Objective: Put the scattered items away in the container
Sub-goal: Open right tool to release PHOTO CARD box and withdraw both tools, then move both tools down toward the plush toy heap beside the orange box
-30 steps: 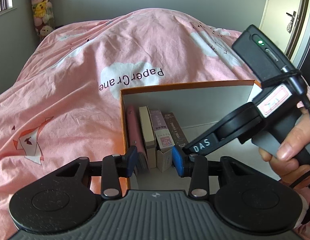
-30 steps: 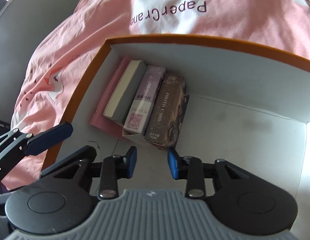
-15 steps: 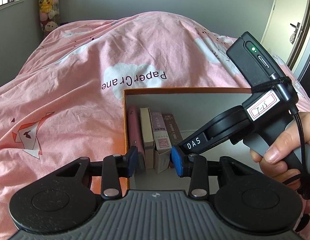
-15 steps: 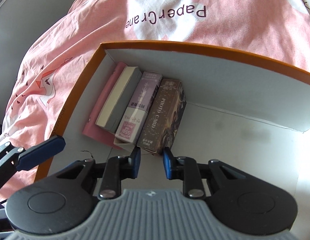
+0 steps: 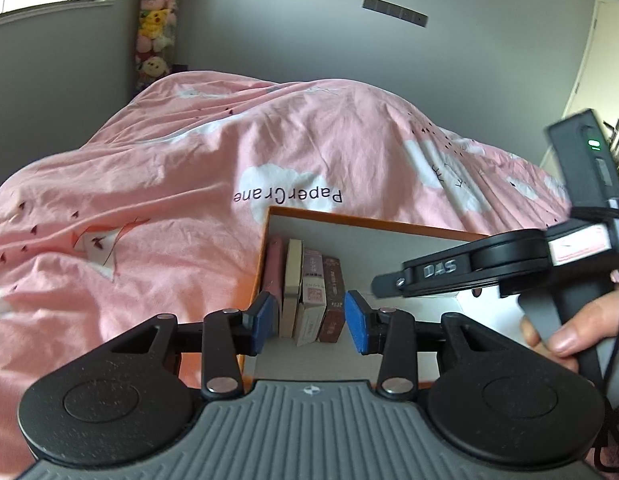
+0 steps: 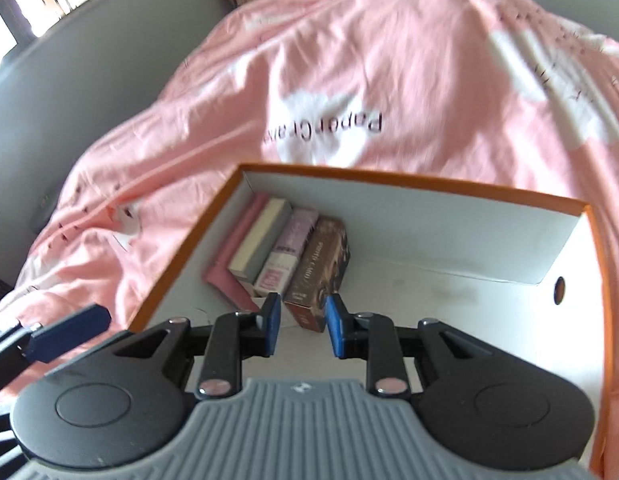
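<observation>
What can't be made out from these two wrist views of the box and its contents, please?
- Box near wall and floor front: left wrist view, hidden behind the left gripper.
- Pink item: right wrist view, its far side covered by the neighbouring cream box.
- Brown box print: motion blur, unreadable.
- Box's right corner: left wrist view, behind the right gripper.

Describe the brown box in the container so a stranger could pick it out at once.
On the pink bedspread sits an orange-rimmed white cardboard container. In its far left corner four slim items stand in a row. The dark brown patterned box is the rightmost, beside the lilac box, the only one facing the bare floor.
</observation>
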